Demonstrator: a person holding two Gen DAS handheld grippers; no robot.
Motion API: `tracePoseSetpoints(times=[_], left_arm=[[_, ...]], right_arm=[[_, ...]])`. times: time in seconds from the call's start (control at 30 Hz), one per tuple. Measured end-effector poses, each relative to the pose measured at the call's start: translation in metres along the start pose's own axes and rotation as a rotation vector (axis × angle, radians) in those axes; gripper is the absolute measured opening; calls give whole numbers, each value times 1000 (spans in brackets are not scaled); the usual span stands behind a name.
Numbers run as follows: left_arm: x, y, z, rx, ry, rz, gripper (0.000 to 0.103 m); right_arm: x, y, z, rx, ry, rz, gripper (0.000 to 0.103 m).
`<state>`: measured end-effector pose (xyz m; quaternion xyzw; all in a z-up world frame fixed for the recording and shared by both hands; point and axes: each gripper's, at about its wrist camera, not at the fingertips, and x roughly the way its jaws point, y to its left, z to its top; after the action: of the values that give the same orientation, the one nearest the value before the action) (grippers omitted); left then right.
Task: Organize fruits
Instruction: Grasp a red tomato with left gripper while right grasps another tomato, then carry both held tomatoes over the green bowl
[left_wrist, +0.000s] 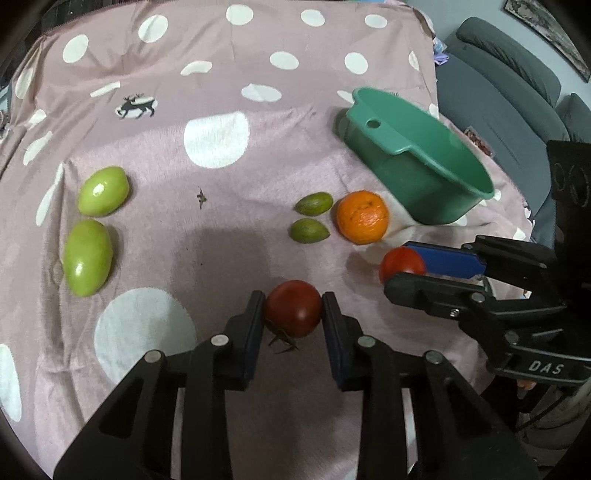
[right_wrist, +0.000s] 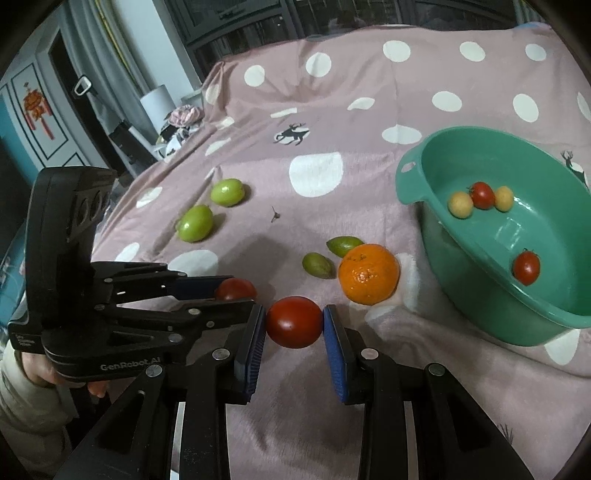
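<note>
My left gripper (left_wrist: 293, 308) is shut on a dark red tomato (left_wrist: 293, 308) just above the pink spotted cloth. My right gripper (right_wrist: 294, 323) is shut on a second red tomato (right_wrist: 294, 322); it shows in the left wrist view (left_wrist: 402, 263) to the right. The left gripper and its tomato (right_wrist: 235, 289) show at left in the right wrist view. An orange (right_wrist: 368, 274) and two small green fruits (right_wrist: 318, 264) lie between the grippers and the green basin (right_wrist: 410, 177). The basin holds several small red and yellow fruits (right_wrist: 482, 195). Two larger green fruits (left_wrist: 103, 191) lie at the left.
The pink cloth (left_wrist: 221, 74) covers the whole surface. A loose stem (left_wrist: 201, 198) lies mid-cloth. A grey sofa (left_wrist: 517, 81) stands beyond the right edge. A white cylinder (right_wrist: 157, 101) and clutter stand off the far left corner.
</note>
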<state>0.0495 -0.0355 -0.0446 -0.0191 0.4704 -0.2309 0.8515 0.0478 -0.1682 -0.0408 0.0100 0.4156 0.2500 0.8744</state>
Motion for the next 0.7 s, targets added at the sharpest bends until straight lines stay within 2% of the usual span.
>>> tracePoseSetpoints(times=[0.27, 0.7], left_arm=[[-23, -12, 8, 20, -58, 18, 30], [-23, -40, 33, 77, -96, 7, 30]], right_arm=[[-22, 1, 5, -3, -65, 0, 33], [-51, -25, 8, 49, -156, -34, 33]])
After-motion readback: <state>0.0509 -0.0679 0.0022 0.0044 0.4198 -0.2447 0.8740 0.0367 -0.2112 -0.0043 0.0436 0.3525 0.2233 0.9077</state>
